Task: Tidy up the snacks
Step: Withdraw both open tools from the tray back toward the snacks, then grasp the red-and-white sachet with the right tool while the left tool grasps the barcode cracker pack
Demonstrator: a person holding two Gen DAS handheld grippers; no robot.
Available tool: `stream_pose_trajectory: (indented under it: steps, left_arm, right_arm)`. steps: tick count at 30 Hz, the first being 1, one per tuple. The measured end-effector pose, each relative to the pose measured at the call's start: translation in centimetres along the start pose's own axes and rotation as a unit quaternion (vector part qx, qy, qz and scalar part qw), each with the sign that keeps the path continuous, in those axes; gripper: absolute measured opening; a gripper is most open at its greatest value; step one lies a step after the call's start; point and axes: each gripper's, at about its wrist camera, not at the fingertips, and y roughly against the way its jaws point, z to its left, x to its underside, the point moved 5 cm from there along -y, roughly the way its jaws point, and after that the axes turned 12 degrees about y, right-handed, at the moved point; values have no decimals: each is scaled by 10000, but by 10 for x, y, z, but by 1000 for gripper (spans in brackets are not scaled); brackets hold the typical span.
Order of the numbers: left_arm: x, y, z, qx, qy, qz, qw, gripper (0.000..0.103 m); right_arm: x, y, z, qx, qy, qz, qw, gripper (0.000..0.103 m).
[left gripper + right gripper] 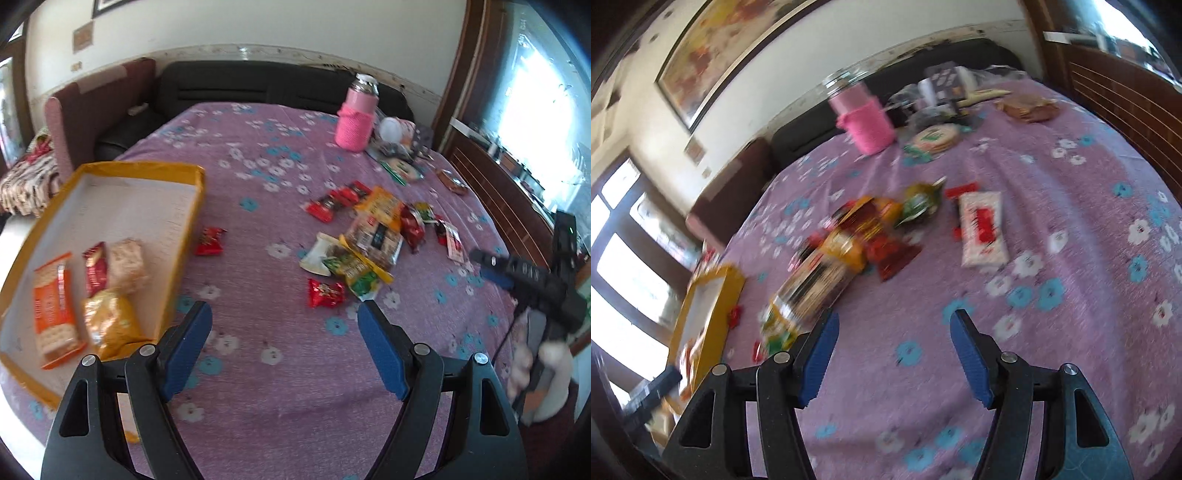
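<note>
A yellow cardboard tray (192, 206) sits at the left of the table and holds an orange cracker pack (55, 310), a red packet (96, 267), a pale snack (127, 264) and a yellow bag (110, 321). Loose snacks lie in a pile (373, 236) at mid-table, with a small red packet (210, 240) beside the tray and another red packet (325, 292) in front of the pile. My left gripper (284, 314) is open and empty above the cloth. My right gripper (892, 321) is open and empty beside the blurred pile (849, 251); a white-and-red packet (982, 229) lies ahead. The right gripper also shows in the left wrist view (517, 273).
A purple flowered cloth (266, 155) covers the table. A pink-sleeved bottle (356, 114) and a clutter of bags and wrappers (400, 147) stand at the far right. A dark sofa (258, 85) lies behind, and a wooden cabinet (498, 184) lines the right side.
</note>
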Motion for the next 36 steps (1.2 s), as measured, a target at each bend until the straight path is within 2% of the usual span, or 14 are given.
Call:
stream_pose_trajectory:
  steps: [3, 6, 9, 11, 13, 14, 16, 19, 26, 31, 33, 34, 36]
  left_arm:
    - [-1, -13, -9, 267, -39, 179, 9995, 82]
    - [-4, -27, -23, 462, -52, 317, 9984, 82]
    - [-7, -42, -43, 610, -237, 423, 9970, 81]
    - [-9, -54, -56, 539, -416, 493, 9965, 81]
    - [-10, -63, -66, 523, -565, 570, 9954, 81]
    - [-11, -69, -72, 526, -652, 608, 9946, 81]
    - [-14, -77, -82, 554, -792, 653, 9932, 81]
    - [-18, -90, -98, 618, -1013, 650, 9908, 81]
    - [-33, -143, -119, 269, -1604, 804, 9834, 81]
    - [-21, -173, -131, 30, -2045, 1122, 9724, 82]
    - [-20, -170, -135, 117, -2080, 1017, 9728, 79]
    - [-19, -168, -135, 118, -2068, 1004, 9731, 71]
    - [-21, -163, -134, 138, -1975, 925, 9758, 70]
  right_arm:
    - [-19, -2, -33, 339, -230, -164, 9990, 66]
    - [-34, -20, -59, 837, -208, -66, 9963, 66]
    - [-44, -45, -63, 966, -87, 146, 9952, 66]
    - [-48, -67, -61, 1226, 159, 370, 9916, 64]
    - [-48, -82, -56, 1302, 272, 499, 9899, 63]
    - [-48, -83, -53, 1455, 428, 405, 9876, 59]
    - [-46, -85, -52, 1599, 623, 368, 9845, 38]
    - [-44, -82, -57, 1406, 557, 277, 9881, 37]
    - [-48, -77, -60, 755, 236, 169, 9967, 37]
    - [-47, -77, -52, 696, 357, 192, 9968, 37]
    - [-46, -76, -46, 743, 454, 178, 9960, 37]
    - [-47, -75, -45, 777, 497, 163, 9956, 37]
    - [-48, -72, -40, 855, 604, 101, 9945, 37]
